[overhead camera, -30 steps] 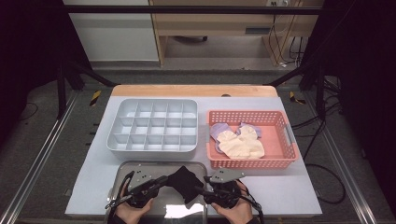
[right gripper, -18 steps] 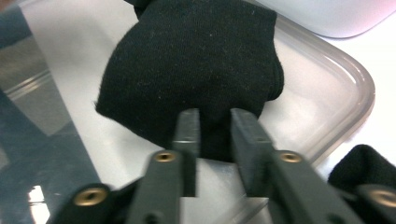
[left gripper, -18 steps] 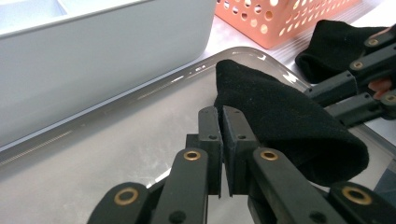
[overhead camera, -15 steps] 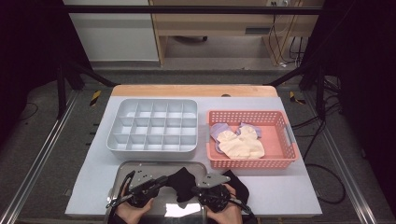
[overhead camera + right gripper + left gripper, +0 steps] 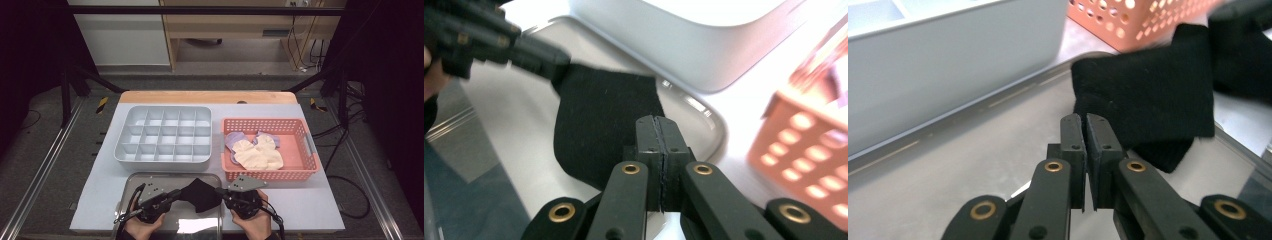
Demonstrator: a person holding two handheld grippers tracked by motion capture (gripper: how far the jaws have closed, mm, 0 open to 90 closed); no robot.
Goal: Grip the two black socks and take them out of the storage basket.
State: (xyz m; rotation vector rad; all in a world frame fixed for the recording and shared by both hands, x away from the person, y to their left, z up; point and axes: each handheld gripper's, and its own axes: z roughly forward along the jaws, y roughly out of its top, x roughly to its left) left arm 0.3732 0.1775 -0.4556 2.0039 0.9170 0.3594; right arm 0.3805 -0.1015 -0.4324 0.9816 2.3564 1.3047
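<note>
Left gripper [image 5: 1084, 117] and right gripper [image 5: 657, 121] both pinch black cloth [image 5: 201, 194] above steel tray [image 5: 131, 186]; no readable writing.

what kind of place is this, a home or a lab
Probably a lab or recording workspace, not a home: a table framed by metal rails, loose cables on the floor, and a staged sorting setup with a divided grey tray and a pink basket.

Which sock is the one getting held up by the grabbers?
The black sock, stretched between both grippers above the metal tray. The cream sock and the purple ones lie untouched in the pink basket.
</note>
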